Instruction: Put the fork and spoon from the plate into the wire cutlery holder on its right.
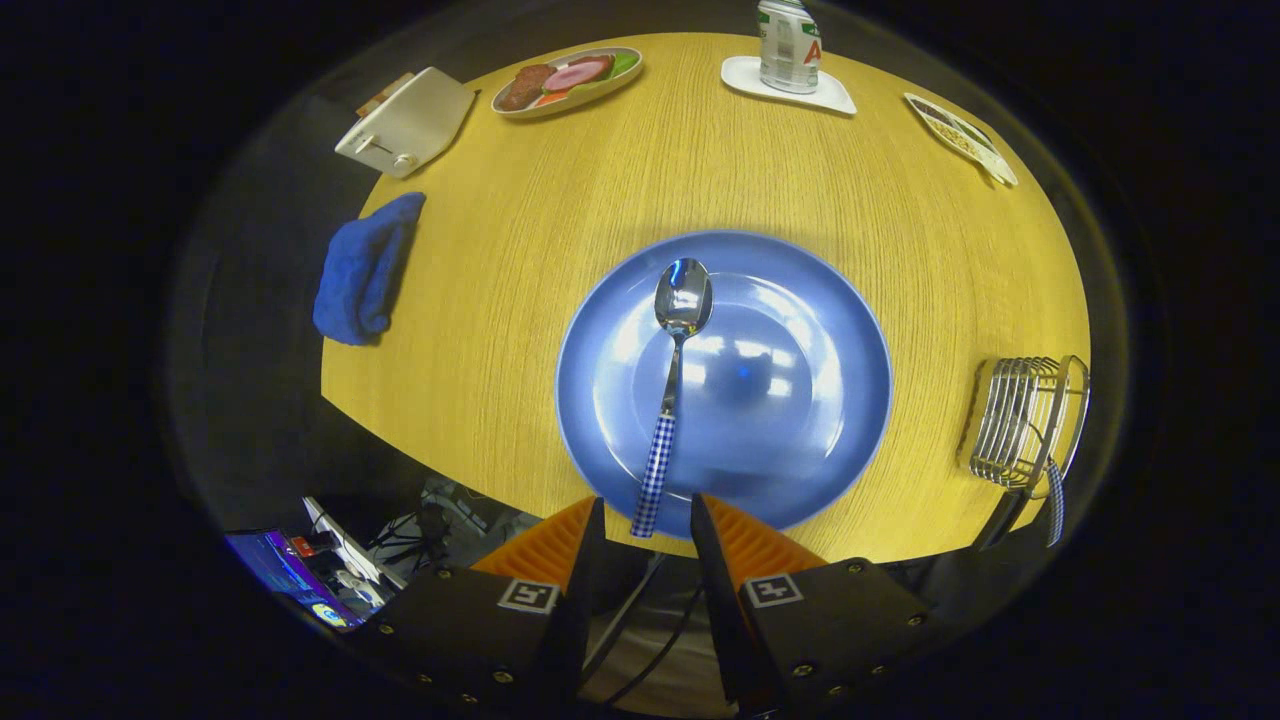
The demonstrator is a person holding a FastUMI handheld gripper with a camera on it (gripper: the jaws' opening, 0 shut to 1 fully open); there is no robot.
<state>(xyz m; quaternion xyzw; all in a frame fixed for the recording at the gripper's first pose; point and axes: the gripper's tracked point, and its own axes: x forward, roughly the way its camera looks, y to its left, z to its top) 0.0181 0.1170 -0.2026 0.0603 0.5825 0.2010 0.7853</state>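
A blue plate (800, 330) lies on the round wooden table just ahead of my fingers. On it rests a metal spoon (681, 305), bowl pointing away, with a blue-checked handle running back over the plate's near rim. My gripper (647, 500) is open, and the end of the spoon's handle sits in the gap between the fingertips without either one touching it. To the right of the plate, at the table's edge, stands the wire cutlery holder (1020, 420). A blue-checked handle (1055, 500) sticks out of it on the near side.
Beyond the plate are a drink can (790, 45) on a white coaster, an oval dish of food (566, 80) and a small snack dish (960, 135). A white box (405, 122) and a blue cloth (362, 270) lie far left. Cables and a screen (290, 575) are below the table's near edge.
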